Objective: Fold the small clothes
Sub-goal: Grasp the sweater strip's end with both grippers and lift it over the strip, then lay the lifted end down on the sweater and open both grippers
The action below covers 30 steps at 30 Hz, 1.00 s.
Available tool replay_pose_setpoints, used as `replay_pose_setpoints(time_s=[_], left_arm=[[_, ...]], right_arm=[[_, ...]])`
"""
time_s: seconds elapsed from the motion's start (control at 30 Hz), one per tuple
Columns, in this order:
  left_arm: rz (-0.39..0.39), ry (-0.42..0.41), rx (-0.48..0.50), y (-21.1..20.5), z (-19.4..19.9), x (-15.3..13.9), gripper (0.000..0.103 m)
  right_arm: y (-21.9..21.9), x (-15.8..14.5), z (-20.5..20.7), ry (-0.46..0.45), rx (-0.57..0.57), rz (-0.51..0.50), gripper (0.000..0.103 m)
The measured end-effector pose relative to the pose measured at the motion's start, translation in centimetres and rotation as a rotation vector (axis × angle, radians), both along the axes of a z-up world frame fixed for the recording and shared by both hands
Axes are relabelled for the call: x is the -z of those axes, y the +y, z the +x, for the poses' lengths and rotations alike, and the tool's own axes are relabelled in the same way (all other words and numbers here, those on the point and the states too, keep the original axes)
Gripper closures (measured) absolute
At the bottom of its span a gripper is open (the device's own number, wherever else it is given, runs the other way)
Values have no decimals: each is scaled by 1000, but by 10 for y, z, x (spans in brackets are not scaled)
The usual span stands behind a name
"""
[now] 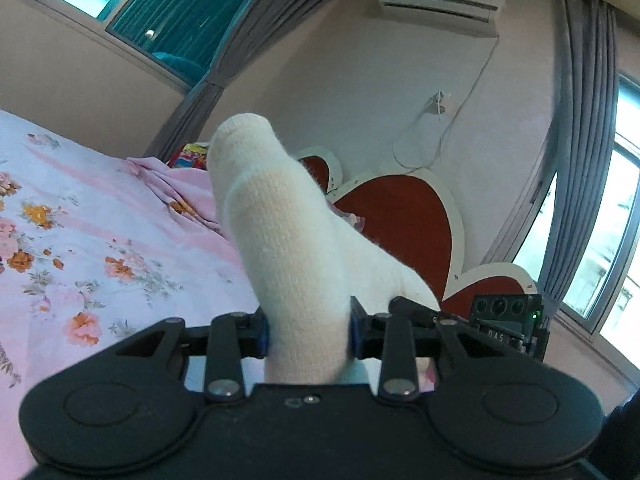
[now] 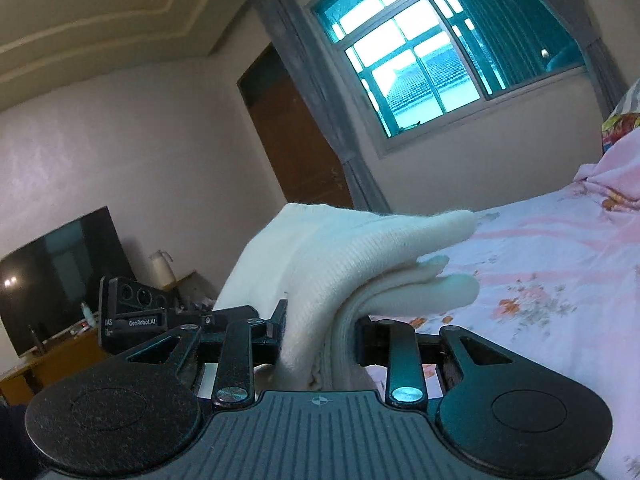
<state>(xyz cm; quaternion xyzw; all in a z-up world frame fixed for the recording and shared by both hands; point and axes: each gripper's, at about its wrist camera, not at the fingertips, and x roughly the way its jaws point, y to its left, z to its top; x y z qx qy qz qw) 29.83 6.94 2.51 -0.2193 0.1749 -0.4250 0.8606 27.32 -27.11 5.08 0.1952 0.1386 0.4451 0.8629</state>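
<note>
A white knitted sock [image 1: 280, 232] stands up between the jaws of my left gripper [image 1: 308, 336], which is shut on it; its toe end points up toward the far wall. In the right wrist view white sock fabric [image 2: 352, 256] lies folded in layers, and my right gripper [image 2: 320, 338] is shut on it. Both grippers hold the fabric above a bed with a pink floral sheet [image 1: 92, 248]. The other gripper's black body shows at each view's side [image 1: 508, 320] [image 2: 136, 316].
A red heart-shaped headboard [image 1: 404, 220] stands at the bed's end, with a crumpled pink blanket [image 1: 176, 184] beside it. The sheet [image 2: 552, 272] fills the right. A television [image 2: 60, 276] on a wooden cabinet, a door [image 2: 292, 136] and curtained windows line the walls.
</note>
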Motion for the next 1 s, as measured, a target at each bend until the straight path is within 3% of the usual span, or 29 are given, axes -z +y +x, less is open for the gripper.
replay_pose_setpoints(time_s=[0.1, 0.2, 0.47, 0.6, 0.63, 0.7, 0.8, 0.9, 1.0], left_arm=[[2, 26, -13, 5, 9, 14, 70], [10, 114, -29, 8, 39, 44, 70], [5, 304, -86, 22, 145, 128, 70], [-2, 493, -115, 30, 185, 175, 65], [-7, 545, -116, 33, 187, 186, 65], [-66, 551, -84, 41, 180, 193, 62], [-96, 582, -21, 55, 149, 190, 56], [-38, 607, 37, 59, 111, 187, 56], [-14, 619, 22, 55, 91, 183, 56]], right_arm=[[10, 13, 6, 29, -7, 14, 73], [18, 36, 34, 107, -4, 10, 73], [40, 114, 147, 309, 28, -10, 73], [48, 157, 197, 467, 46, -33, 68], [48, 169, 205, 520, 55, -46, 64], [40, 185, 205, 573, 63, -47, 50], [11, 195, 183, 610, 10, 35, 41], [-14, 202, 143, 646, -73, 67, 41], [-13, 206, 123, 648, -72, 35, 41]])
